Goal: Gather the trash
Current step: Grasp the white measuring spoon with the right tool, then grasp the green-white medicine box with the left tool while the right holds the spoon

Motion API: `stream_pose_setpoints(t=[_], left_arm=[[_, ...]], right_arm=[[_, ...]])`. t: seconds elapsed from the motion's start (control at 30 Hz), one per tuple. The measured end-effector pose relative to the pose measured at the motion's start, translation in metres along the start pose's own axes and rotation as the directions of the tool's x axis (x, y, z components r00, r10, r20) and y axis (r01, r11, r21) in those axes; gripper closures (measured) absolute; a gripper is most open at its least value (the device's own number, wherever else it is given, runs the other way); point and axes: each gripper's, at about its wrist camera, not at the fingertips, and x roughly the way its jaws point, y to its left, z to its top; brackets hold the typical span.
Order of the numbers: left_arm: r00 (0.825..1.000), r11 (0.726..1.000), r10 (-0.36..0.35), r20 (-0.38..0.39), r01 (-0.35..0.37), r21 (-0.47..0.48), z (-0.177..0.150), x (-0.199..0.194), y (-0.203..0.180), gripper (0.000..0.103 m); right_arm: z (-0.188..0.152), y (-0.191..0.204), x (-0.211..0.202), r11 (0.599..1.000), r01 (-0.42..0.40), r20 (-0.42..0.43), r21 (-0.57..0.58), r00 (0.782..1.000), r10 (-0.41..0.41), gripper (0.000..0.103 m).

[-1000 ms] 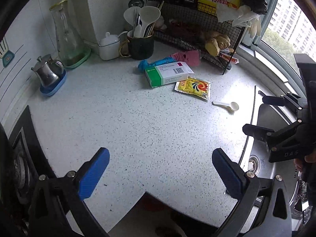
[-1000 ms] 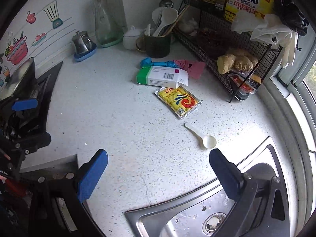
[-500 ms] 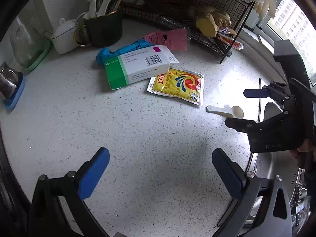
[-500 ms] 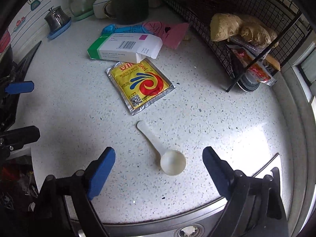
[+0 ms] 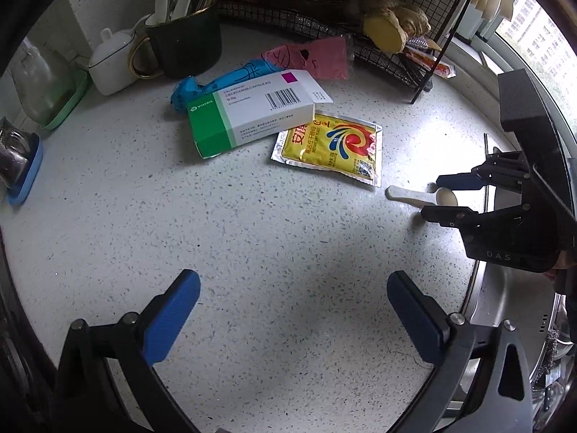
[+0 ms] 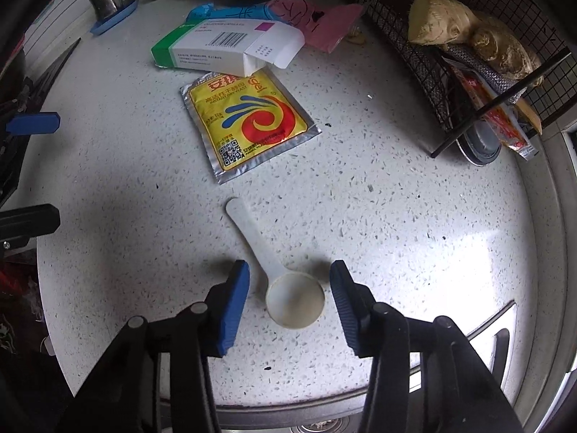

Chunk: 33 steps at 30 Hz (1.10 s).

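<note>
Straddling the bowl of the white plastic scoop, the right gripper pointed steeply down at the speckled counter, its jaws just narrowed from wide but not yet pressing: a sliver of counter showed between each blue pad and the bowl's rim, so nothing was gripped. The scoop lay flat, bowl nearest the wrist and dead between the pads, its handle running up and to the left, away from the gripper, toward the yellow yeast sachet. That long axis ran roughly along the line the fingers closed across, so the closing would likely catch the round bowl at its widest, not the thin handle; a shallow hold on a rounded rim could slip, in my judgement. The left gripper hung open over bare counter, well apart from the scoop, which in its view sat off to the right between the other tool's fingers; the right hand was plainly the nearer one. Beyond the sachet, touching its upper edge, lay the green and white medicine box with an end flap open, then a blue wrapper and a pink wrapper against the wire rack
</note>
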Motion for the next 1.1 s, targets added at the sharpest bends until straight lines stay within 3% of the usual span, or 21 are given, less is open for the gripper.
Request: stream_pose_setpoints(t=[0.07, 0.37, 0.83, 0.97, 1.1], left_arm=[[1.0, 1.0, 0.0, -0.003, 0.0, 0.001, 0.001, 0.0, -0.001, 0.0], [1.0, 1.0, 0.023, -0.008, -0.023, 0.008, 0.002, -0.006, -0.005, 0.0], [0.999, 0.999, 0.04, -0.012, -0.04, 0.004, 0.034, 0.009, 0.006, 0.0], [0.996, 0.993, 0.088, -0.001, -0.088, 0.077, 0.059, 0.018, 0.01, 0.0], [0.994, 0.97, 0.106, 0.02, -0.108, 0.217, 0.084, 0.024, 0.009, 0.0]], right_arm=[[-0.004, 0.006, -0.001, 1.0, -0.005, 0.0, -0.007, 1.0, 0.005, 0.074], [-0.014, 0.022, -0.006, 1.0, -0.013, 0.004, -0.011, 1.0, 0.013, 0.074], [-0.019, -0.019, -0.039, 0.989, -0.065, 0.109, 0.136, 0.993, 0.051, 0.074], [-0.024, -0.03, -0.054, 0.985, -0.079, 0.126, 0.154, 0.99, 0.059, 0.074], [-0.029, -0.041, -0.053, 0.982, -0.083, 0.132, 0.172, 0.989, 0.061, 0.074]])
